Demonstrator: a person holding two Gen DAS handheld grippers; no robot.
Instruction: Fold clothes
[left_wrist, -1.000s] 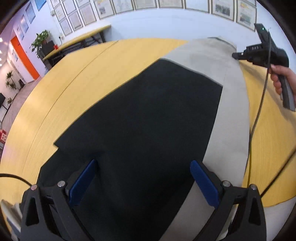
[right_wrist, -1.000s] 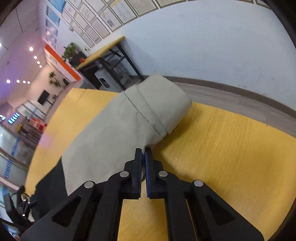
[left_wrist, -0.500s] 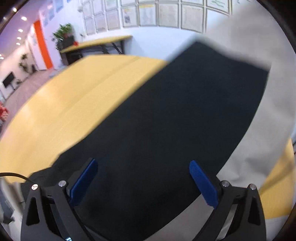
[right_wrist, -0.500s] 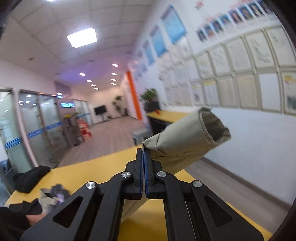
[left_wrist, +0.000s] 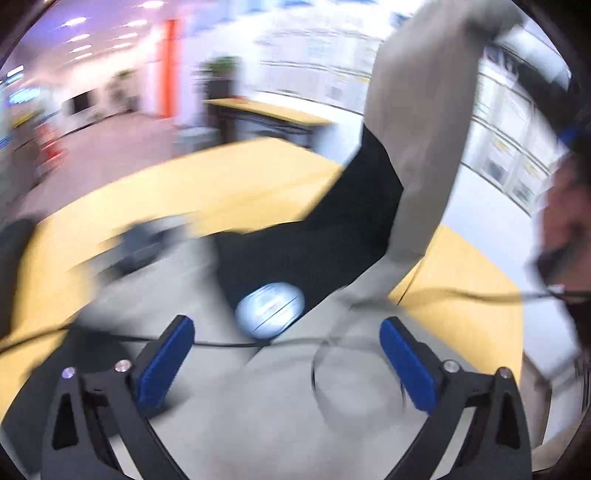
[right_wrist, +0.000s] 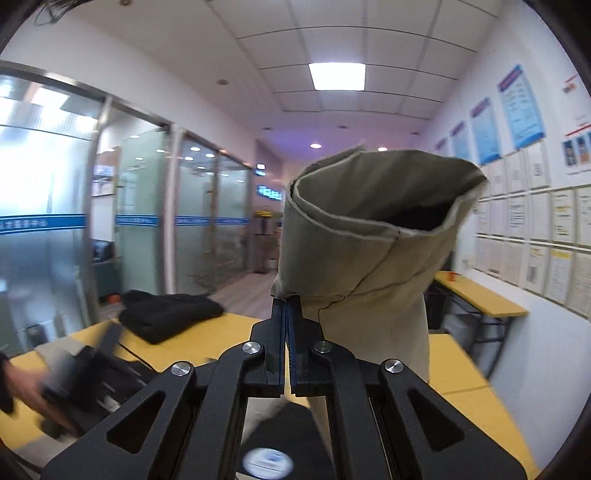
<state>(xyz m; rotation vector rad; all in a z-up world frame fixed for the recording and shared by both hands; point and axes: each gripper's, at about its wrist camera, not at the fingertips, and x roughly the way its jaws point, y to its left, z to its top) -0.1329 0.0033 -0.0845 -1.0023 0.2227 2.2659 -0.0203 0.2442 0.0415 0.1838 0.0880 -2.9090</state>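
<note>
The right hand-held gripper (right_wrist: 287, 310) is pinching the khaki sleeve (right_wrist: 369, 236) aloft, jaws closed; beyond-left, a black bundle (right_wrist: 170, 310) is lying on the counter (right_wrist: 207, 341); the left hand-held gripper (left_wrist: 286, 350) is gaping, empty

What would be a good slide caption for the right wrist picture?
Right gripper, jaws shut on a beige sleeve cuff, lifts it above the yellow table.

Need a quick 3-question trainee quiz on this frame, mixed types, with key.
1. True or false: the right gripper is shut on the beige sleeve.
2. The left gripper is: A) open, B) shut on the garment, C) out of view.
3. Fill in: the folded black garment lies on the ___ table.

Key: 1 true; 2 A; 3 yellow.
</note>
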